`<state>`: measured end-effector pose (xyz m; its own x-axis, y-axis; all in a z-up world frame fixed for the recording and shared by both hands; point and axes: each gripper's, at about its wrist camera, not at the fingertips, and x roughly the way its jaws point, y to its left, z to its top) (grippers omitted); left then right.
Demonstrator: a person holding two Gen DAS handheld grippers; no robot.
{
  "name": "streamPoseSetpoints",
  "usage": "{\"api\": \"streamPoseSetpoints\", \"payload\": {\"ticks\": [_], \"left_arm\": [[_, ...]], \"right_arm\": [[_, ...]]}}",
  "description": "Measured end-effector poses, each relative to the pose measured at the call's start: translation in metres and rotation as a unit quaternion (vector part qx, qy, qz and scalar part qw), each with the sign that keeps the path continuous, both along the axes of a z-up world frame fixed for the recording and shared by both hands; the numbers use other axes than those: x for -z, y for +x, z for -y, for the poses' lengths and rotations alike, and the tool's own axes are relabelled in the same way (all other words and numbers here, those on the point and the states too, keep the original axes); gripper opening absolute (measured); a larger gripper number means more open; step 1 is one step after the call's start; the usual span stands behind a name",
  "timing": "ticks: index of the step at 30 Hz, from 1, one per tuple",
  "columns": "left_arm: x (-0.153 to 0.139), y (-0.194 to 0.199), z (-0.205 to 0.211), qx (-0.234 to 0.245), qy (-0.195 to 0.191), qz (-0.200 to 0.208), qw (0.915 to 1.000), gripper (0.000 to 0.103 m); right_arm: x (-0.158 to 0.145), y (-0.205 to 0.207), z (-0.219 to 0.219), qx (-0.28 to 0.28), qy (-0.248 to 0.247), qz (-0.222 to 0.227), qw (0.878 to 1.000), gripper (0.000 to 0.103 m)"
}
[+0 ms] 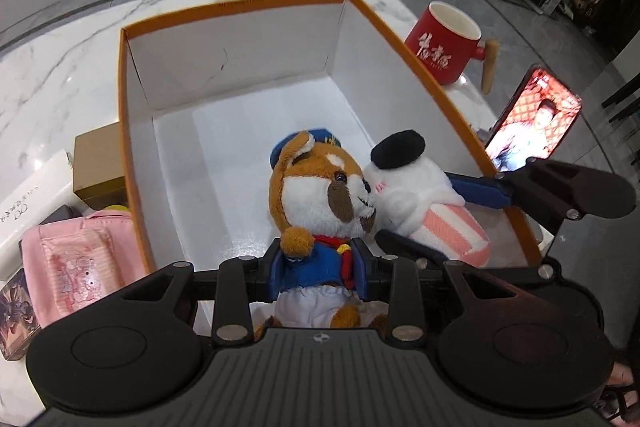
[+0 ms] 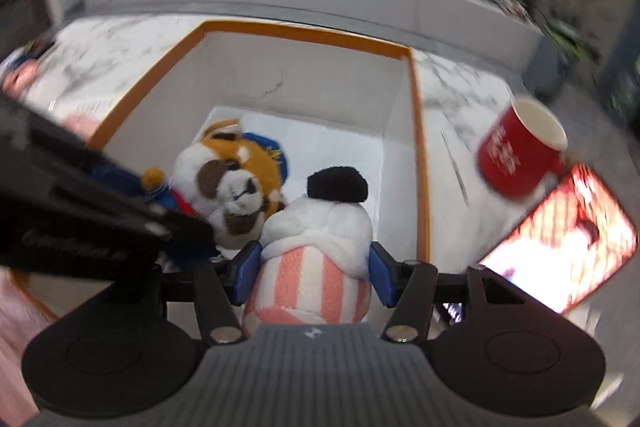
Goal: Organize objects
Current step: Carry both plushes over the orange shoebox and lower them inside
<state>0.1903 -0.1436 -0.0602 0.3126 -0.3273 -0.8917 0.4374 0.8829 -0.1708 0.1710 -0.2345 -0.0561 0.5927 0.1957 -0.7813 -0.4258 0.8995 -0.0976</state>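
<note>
- The fox plush (image 1: 320, 195) in its blue jacket is pinched at the torso by your left tool (image 1: 318, 263). It hangs inside the orange-rimmed box (image 1: 236, 7), head toward the far wall.
- The white plush (image 2: 320, 223) with the black beret and pink-striped body is squeezed between the blue pads of your right tool (image 2: 314, 267). It too is in the box, its cheek against the fox's face.
- To finish well, I would lower both until they rest on the white floor of the box, then spread each tool in turn. Draw back along the fingers' line so no fur snags.
- Keep the two tools from knocking: they cross close above the near rim.
- Both toys are soft pile fabric that gives under the pads and will slump when freed.
- The box is stiff card, white inside, with straight walls.
- Outside on the marble table (image 1: 60, 75) stand a glossy red mug (image 1: 444, 39) with a wooden handle, a lit phone (image 1: 532, 119), and a pink pouch (image 1: 76, 259).
</note>
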Motion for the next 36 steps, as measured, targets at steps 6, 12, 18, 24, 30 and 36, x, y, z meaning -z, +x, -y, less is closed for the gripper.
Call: {"api": "streamPoseSetpoints", "payload": {"ticks": [6, 12, 18, 24, 30, 36], "left_arm": [[0.01, 0.002, 0.006, 0.014, 0.021, -0.026, 0.9993, 0.038], [0.016, -0.002, 0.004, 0.029, 0.039, -0.039, 0.9981, 0.038], [0.012, -0.009, 0.004, 0.048, 0.062, -0.035, 0.9963, 0.038], [0.024, -0.015, 0.009, 0.04, 0.065, -0.059, 0.9953, 0.038], [0.03, -0.013, 0.003, -0.012, 0.011, -0.084, 0.9963, 0.039], [0.035, -0.004, -0.002, -0.028, -0.052, -0.129, 0.9899, 0.044]], "right_arm": [[0.008, 0.001, -0.009, -0.078, -0.063, -0.005, 0.995, 0.063], [-0.011, 0.015, 0.002, -0.105, -0.036, -0.058, 0.992, 0.067], [-0.028, 0.018, 0.006, -0.123, -0.025, -0.065, 0.99, 0.063], [-0.021, 0.033, 0.007, -0.122, -0.052, -0.081, 0.988, 0.043], [-0.023, 0.032, 0.011, -0.121, -0.047, -0.101, 0.986, 0.038], [-0.032, 0.028, 0.012, -0.126, -0.057, -0.15, 0.979, 0.015]]}}
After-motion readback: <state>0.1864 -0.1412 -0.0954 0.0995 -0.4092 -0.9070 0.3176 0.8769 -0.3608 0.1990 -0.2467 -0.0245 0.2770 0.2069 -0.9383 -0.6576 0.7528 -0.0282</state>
